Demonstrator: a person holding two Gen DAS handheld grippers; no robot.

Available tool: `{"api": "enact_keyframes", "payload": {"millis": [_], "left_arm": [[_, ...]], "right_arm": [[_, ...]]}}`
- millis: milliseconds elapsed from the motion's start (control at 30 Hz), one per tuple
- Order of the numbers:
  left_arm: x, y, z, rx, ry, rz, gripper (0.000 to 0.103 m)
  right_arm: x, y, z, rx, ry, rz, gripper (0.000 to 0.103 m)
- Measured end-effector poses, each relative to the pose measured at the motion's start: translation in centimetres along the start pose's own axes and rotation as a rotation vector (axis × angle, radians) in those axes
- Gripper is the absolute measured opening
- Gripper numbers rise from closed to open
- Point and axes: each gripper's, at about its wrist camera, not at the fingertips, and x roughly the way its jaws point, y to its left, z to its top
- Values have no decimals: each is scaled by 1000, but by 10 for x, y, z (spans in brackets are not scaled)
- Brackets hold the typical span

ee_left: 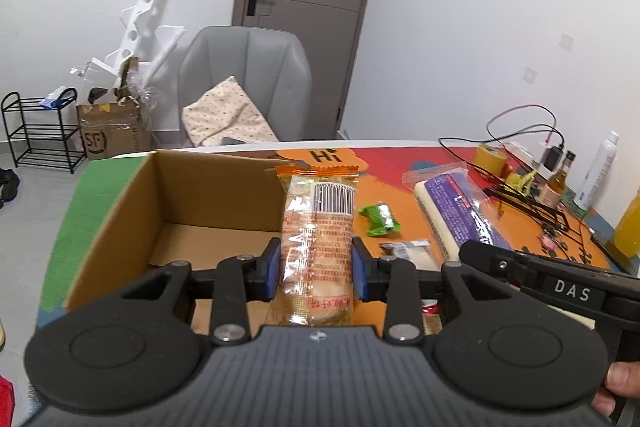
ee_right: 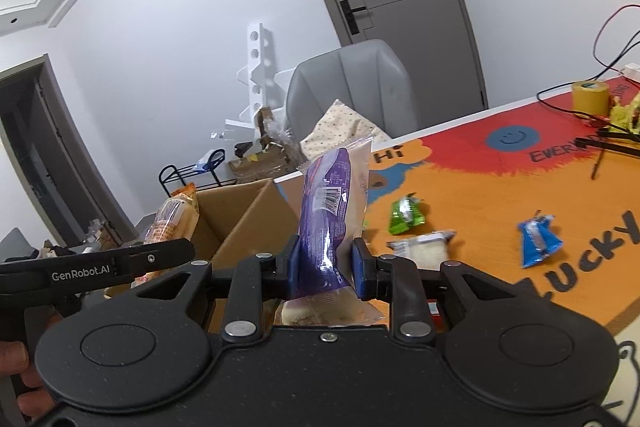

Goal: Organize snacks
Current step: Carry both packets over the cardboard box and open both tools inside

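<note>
My left gripper is shut on an orange snack packet and holds it above the right wall of an open cardboard box. My right gripper is shut on a purple snack packet, lifted above the table beside the box. The purple packet and the orange packet each show in the other wrist view. A green packet, a small white packet and a blue packet lie on the colourful table mat.
A yellow tape roll, cables, bottles and a black wire frame crowd the table's far right. A grey chair with a cushion stands behind the table. The box looks empty inside.
</note>
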Motion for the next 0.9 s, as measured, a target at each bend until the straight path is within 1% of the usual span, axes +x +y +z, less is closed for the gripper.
{"api": "enact_keyframes", "payload": {"millis": [233, 500, 600, 633, 767, 900], "left_arm": [[-4, 33, 4, -40, -17, 43, 34], [2, 70, 8, -76, -15, 90, 34], [3, 79, 8, -90, -19, 130, 38], [3, 82, 9, -94, -16, 132, 39], [0, 90, 8, -109, -16, 114, 44], [-5, 96, 8, -117, -21, 111, 53]], "right_arm": [[13, 25, 4, -44, 13, 17, 24], [27, 50, 10, -78, 18, 28, 24], [29, 60, 12, -89, 15, 39, 24], [30, 63, 13, -92, 14, 42, 24], [38, 76, 16, -101, 19, 58, 24], [46, 86, 17, -99, 29, 76, 24]]}}
